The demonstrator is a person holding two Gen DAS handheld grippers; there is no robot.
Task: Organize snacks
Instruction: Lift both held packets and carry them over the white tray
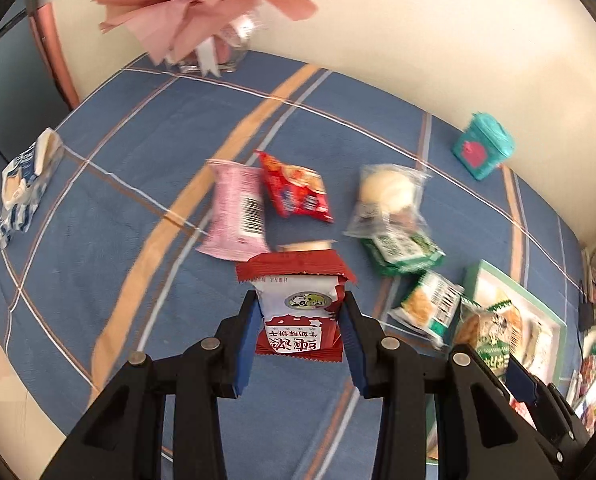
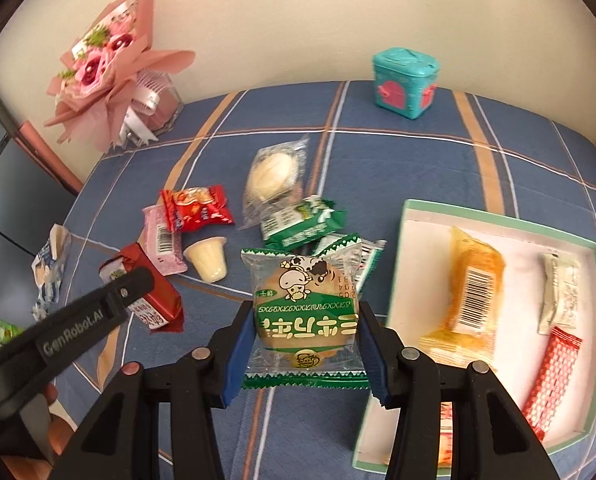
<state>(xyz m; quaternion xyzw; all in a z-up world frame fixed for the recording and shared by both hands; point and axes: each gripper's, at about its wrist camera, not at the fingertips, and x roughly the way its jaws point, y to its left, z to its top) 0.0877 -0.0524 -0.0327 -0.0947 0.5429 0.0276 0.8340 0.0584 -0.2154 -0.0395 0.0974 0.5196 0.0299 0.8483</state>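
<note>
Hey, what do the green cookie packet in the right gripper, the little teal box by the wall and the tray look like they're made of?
Green cookie packet: thin glossy plastic film, clear enough to show the biscuit, with crimped zigzag ends.
Teal box: probably moulded hard plastic, smooth with a slight sheen.
Tray: likely matte cardboard, with thin straight walls and a white inside.

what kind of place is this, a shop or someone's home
Most likely a home, perhaps a bedroom: the snacks lie on a blue plaid cloth like a bedsheet, with a pink bouquet and a teal toy box against a plain wall.

Pink bouquet [image 2: 106, 64] — teal tin [image 2: 404, 80].
</note>
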